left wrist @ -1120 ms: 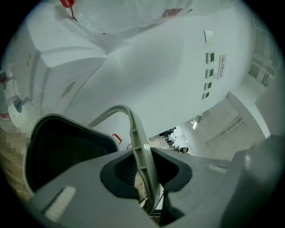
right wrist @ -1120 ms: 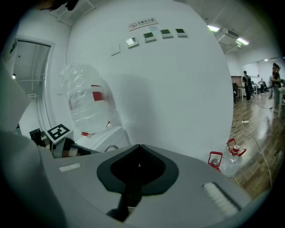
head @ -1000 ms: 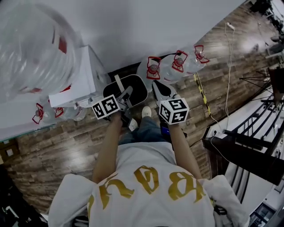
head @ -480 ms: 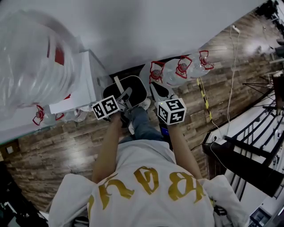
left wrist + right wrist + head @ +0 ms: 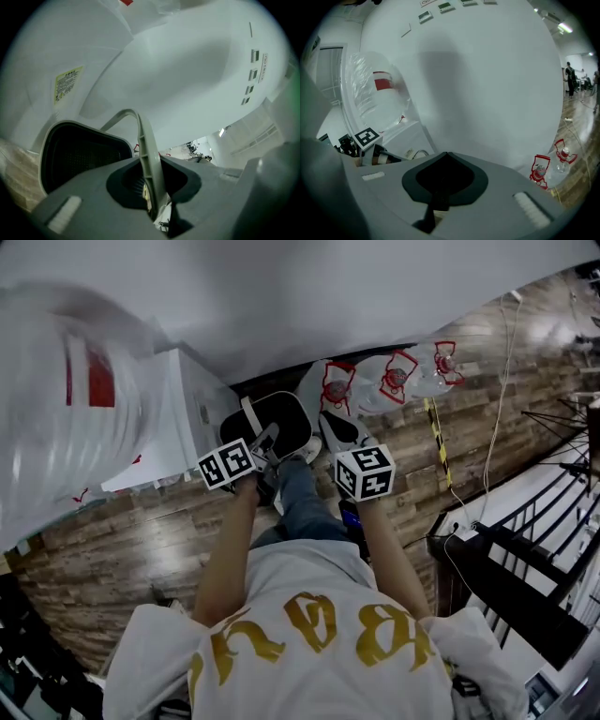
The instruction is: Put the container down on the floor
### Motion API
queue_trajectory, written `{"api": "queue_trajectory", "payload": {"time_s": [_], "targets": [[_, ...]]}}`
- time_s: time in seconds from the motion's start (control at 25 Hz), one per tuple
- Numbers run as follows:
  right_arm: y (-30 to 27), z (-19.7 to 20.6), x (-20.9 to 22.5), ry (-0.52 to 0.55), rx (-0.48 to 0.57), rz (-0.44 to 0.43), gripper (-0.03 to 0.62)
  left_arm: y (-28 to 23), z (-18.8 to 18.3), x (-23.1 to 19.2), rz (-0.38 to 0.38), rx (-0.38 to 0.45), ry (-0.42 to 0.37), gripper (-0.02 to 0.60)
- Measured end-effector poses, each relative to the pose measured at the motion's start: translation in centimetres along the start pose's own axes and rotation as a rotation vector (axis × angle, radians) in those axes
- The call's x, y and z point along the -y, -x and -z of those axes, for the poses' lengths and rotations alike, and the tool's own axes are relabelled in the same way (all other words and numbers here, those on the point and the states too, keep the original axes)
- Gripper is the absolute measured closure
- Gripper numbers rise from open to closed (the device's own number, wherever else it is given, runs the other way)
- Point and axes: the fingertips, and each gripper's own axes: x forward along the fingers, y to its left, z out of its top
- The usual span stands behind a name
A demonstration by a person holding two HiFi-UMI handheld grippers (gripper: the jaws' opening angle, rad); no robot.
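Observation:
The container is a black bin with a pale rim and a grey bail handle. In the head view it sits below me at the foot of the white wall, and whether it touches the floor cannot be told. My left gripper is shut on the handle, which runs up between its jaws in the left gripper view. The bin's dark mesh inside shows at the left there. My right gripper is just right of the bin, shut, with nothing seen between its jaws.
A white water dispenser stands left of the bin, with a large clear jug nearer my head. Clear bottles with red handles lie along the wall at right. Wooden floor, cables and a black stair rail lie further right.
The head view has drifted, so the bottles and the jug sit elsewhere in the picture. A leg and shoe came forward under the grippers. Both grippers and the bin barely moved.

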Motion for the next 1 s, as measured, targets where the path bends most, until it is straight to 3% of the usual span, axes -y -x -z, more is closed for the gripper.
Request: {"api": "queue_trajectory", "payload": {"time_s": [0.24, 0.56, 1.0], "targets": [[-1.5, 1.0, 1.6, 0.005, -0.052, -0.014, 0.566, -1.5, 0.8, -3.2, -0.093, -0.024, -0.014, 0.526], [-4.8, 2.5, 3.2, 0.015, -0.1, -0.038, 0.566, -4.0, 0.3, -7.3, -0.153, -0.052, 0.011, 0.529], [-8.8, 7.9, 5.7, 0.03, -0.217, -0.1, 0.566, -7.9, 2.1, -12.7, -0.229, -0.12, 0.019, 0.534]]}}
